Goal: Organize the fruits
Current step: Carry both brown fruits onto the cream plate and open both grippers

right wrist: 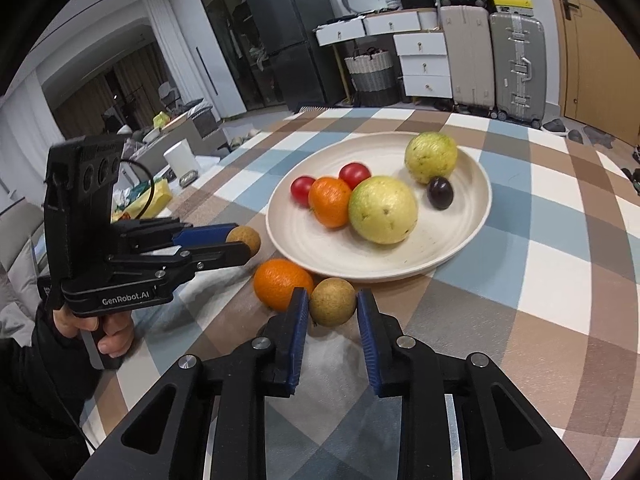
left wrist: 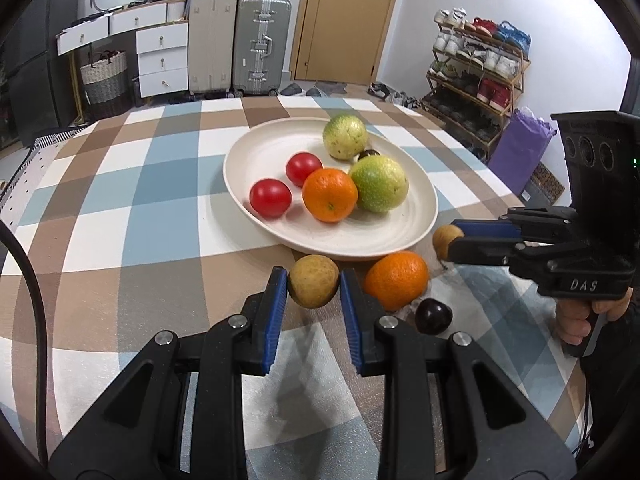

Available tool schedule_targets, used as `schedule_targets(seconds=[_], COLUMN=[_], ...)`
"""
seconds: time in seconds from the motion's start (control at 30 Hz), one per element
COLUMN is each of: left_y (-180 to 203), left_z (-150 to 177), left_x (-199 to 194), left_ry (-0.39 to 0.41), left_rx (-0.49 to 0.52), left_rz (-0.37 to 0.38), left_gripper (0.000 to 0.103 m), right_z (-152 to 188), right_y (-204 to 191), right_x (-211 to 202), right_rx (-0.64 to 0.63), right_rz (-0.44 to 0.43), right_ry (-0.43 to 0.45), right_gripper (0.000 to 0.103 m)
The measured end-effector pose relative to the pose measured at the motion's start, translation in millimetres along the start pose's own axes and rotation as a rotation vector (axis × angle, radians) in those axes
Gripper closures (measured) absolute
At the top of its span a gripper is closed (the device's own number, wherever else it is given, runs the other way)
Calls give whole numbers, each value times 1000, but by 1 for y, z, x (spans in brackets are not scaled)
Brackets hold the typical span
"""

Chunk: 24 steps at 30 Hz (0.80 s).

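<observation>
A cream plate (left wrist: pixel 280 152) (right wrist: pixel 472 216) holds two red tomatoes (left wrist: pixel 270 197), an orange (left wrist: pixel 329 194), two green guavas (left wrist: pixel 380 184) and a dark plum (right wrist: pixel 439 192). My left gripper (left wrist: pixel 313 286) (right wrist: pixel 240 240) is shut on a tan longan (left wrist: pixel 313 286) just in front of the plate. My right gripper (right wrist: pixel 333 302) (left wrist: pixel 452 240) is shut on another tan longan (right wrist: pixel 333 302) (left wrist: pixel 445 239). A loose orange (left wrist: pixel 397 280) (right wrist: pixel 282 283) and a dark plum (left wrist: pixel 433 315) lie on the checked tablecloth between the grippers.
The checked tablecloth (left wrist: pixel 132 216) covers the table. Suitcases (left wrist: pixel 262 44), white drawers (left wrist: pixel 162 58) and a shoe rack (left wrist: pixel 476 72) stand behind the table. A purple bag (left wrist: pixel 520 148) is past the right edge.
</observation>
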State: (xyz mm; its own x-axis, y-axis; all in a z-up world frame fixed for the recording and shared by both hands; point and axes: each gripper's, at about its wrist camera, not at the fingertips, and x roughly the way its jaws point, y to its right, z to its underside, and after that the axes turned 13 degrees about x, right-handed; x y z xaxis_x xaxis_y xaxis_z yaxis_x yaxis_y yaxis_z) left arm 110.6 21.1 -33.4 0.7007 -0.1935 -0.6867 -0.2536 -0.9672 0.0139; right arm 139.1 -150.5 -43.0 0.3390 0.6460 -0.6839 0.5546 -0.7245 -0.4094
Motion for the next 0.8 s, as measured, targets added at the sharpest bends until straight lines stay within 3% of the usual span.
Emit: schedule_targets(seconds=[0.4, 0.8], left_y=[-10, -13], left_z=[-3, -10], left_x=[-17, -17], left_ry=[74, 108], left_rx=[-39, -46], left_rz=[-44, -76], left_gripper=[79, 79], right_z=[-11, -17], right_y=[9, 29], right_x=[-24, -33], right_rx=[60, 131], right_rz=[0, 75], right_ry=[146, 243], right_gripper=[77, 77])
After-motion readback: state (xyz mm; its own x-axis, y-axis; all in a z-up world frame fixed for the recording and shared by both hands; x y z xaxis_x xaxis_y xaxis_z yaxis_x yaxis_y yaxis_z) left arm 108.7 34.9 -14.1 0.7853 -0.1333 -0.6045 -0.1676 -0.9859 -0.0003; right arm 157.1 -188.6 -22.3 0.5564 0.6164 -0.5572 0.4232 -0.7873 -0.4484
